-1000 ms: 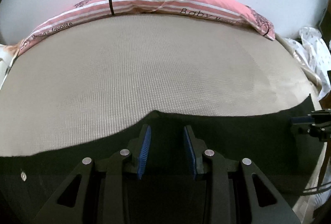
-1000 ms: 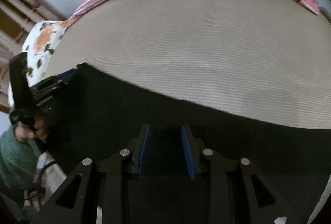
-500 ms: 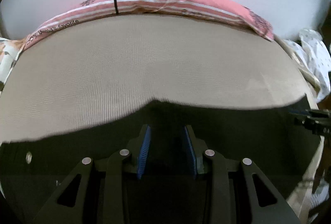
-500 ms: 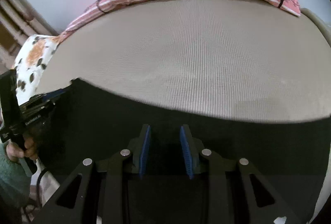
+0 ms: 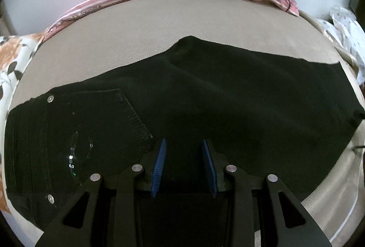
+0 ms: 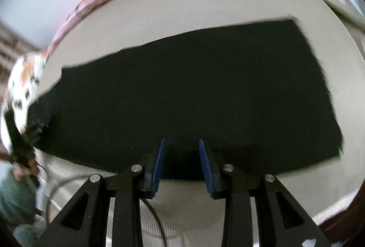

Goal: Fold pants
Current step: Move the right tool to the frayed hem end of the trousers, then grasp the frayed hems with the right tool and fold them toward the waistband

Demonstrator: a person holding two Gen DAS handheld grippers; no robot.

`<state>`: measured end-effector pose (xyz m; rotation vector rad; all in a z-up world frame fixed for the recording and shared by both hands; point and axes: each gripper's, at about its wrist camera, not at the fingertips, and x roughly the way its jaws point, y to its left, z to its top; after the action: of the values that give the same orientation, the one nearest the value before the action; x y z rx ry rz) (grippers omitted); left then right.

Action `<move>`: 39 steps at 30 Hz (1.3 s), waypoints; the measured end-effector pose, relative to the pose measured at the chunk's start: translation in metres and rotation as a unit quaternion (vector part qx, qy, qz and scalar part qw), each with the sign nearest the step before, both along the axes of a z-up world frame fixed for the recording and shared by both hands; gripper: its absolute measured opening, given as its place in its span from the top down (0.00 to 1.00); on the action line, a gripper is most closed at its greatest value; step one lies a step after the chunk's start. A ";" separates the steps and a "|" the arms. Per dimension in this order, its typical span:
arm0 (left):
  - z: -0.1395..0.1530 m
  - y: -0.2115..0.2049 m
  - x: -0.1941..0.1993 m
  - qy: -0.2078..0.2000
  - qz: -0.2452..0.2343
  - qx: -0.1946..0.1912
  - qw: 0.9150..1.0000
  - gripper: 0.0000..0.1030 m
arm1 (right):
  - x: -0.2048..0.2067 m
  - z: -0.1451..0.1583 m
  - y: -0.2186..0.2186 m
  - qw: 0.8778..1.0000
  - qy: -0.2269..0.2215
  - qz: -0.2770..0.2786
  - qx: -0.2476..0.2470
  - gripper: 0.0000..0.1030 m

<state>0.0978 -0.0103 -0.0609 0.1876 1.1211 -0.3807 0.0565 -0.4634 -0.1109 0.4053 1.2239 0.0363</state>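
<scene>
Beige bed mat (image 5: 159, 26) under black pants (image 5: 228, 92), my L gripper (image 5: 184, 165) & R gripper (image 6: 182, 162) both spread apart, gripping nothing, hovering over pants edge.

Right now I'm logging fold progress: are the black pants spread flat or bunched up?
Mostly flat: the black pants lie across the beige mattress, with one raised ridge near their far edge. How many layers, cannot tell.

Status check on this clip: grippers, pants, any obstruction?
Left gripper and right gripper: jaws open, nothing held. Black pants lying spread across the bed. No obstruction seen.
</scene>
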 end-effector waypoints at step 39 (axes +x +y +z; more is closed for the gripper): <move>0.003 -0.005 -0.001 0.007 0.117 -0.023 0.993 0.46 | -0.037 -0.007 -0.123 0.953 -0.092 -0.221 0.186 0.91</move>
<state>0.0967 -0.0150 -0.0582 0.0109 1.1331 -0.1990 0.0196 -0.5863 -0.1182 0.9782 0.9175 -0.0796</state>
